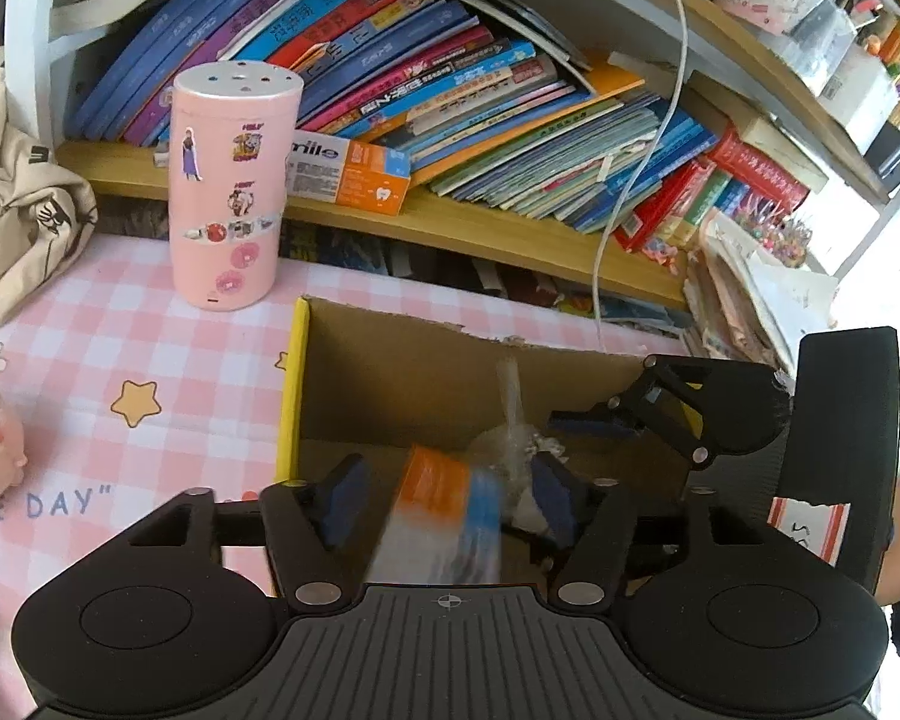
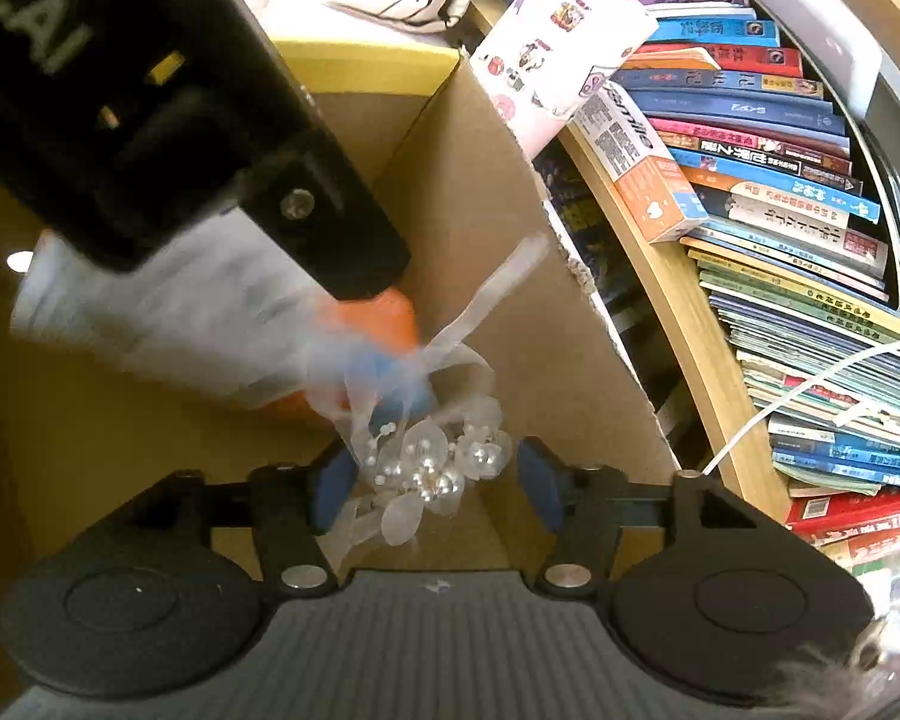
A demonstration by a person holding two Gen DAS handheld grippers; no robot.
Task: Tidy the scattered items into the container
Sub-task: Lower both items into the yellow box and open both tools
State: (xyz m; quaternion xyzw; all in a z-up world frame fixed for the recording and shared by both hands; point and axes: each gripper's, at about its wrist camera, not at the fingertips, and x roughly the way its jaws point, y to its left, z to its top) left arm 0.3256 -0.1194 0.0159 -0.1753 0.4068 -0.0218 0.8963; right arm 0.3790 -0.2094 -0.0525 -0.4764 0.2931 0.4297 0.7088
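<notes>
Toothpaste box (blurred) between spread left claw pads

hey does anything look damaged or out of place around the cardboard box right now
Yes. The cardboard box has a ragged, torn top edge on its far wall. Behind it, the books lean and slump instead of standing upright, and a toothpaste carton lies on the shelf edge.

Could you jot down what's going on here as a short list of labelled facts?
Setting: desk with pink checked cloth, bookshelf behind
Container: cardboard box, open top
Left gripper: open over the box, blurred orange and blue carton between its fingers
Right gripper: open over the box, pearl hair ornament between its fingers
Standing nearby: pink canister with stickers
</notes>
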